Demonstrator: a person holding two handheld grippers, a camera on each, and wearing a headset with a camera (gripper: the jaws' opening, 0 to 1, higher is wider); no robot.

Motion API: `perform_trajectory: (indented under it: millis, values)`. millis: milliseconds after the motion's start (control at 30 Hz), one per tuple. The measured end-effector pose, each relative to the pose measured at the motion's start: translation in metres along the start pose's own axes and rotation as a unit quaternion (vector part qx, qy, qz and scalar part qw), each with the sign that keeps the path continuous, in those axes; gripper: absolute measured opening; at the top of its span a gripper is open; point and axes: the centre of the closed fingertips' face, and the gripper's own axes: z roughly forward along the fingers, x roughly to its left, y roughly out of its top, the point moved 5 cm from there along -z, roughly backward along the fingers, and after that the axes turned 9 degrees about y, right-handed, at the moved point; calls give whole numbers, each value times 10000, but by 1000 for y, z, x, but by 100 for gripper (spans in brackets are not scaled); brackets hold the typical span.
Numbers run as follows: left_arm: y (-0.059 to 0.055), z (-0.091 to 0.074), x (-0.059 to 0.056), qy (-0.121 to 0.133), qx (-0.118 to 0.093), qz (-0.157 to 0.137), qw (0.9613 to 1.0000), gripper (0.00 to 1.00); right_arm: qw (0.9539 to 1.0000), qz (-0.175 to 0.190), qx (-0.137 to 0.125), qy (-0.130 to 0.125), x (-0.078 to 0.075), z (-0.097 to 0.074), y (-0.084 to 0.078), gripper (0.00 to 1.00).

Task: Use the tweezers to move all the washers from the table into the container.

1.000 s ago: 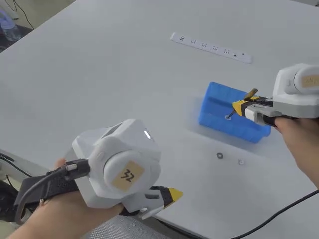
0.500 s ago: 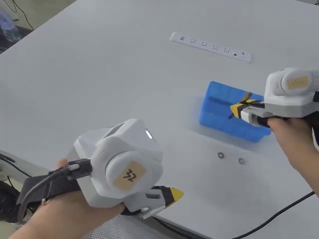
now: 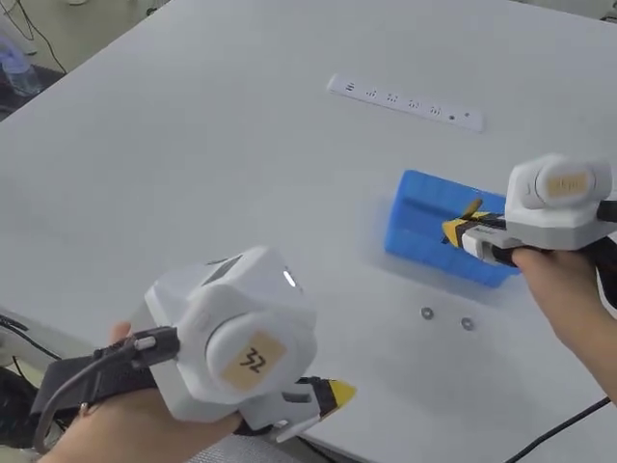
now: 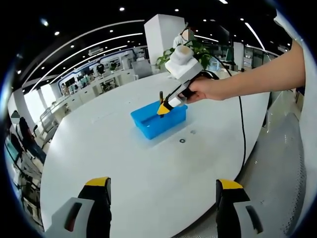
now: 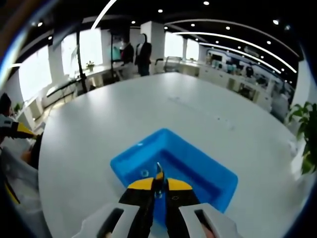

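Over the near side of the blue container (image 3: 424, 227) my right gripper (image 3: 453, 231) is shut on the tweezers (image 3: 471, 208). In the right gripper view the tweezers (image 5: 158, 174) point down into the container (image 5: 198, 173), where one washer (image 5: 144, 173) lies on the floor. Two washers (image 3: 427, 313) (image 3: 468, 324) lie on the table just in front of the container. My left gripper (image 3: 333, 394) hangs open at the table's near edge, far from the container. From the left gripper view its jaws (image 4: 163, 186) stand wide apart, with the right gripper (image 4: 163, 109) above the container (image 4: 153, 121).
A white power strip (image 3: 405, 99) lies beyond the container. A black cable (image 3: 559, 424) runs off the table's near right edge. The grey table (image 3: 193, 174) stretches wide to the left. People stand far off in the right gripper view.
My right gripper has drawn the tweezers back toward the container's near right side. The small washer seen at the tweezers' tip a second ago is no longer there. The left gripper has hardly moved.
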Motion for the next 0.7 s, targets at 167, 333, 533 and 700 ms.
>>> perform_trajectory:
  millis: [167, 333, 533, 700]
  values:
    - [2, 0, -1, -23, -14, 26, 10000, 90, 9996, 244, -122, 20, -3, -2, -3, 4]
    - [3, -2, 0, -4, -42, 63, 10000, 90, 9996, 267, -125, -38, -1, -6, -4, 5]
    - [3, -4, 4, 48, -47, 83, 9999, 90, 9997, 105, -215, -91, 4, -12, 4, 5]
    - [3, -6, 4, 64, -71, 59, 9999, 90, 9994, -14, -324, -155, 11, -23, 16, 4]
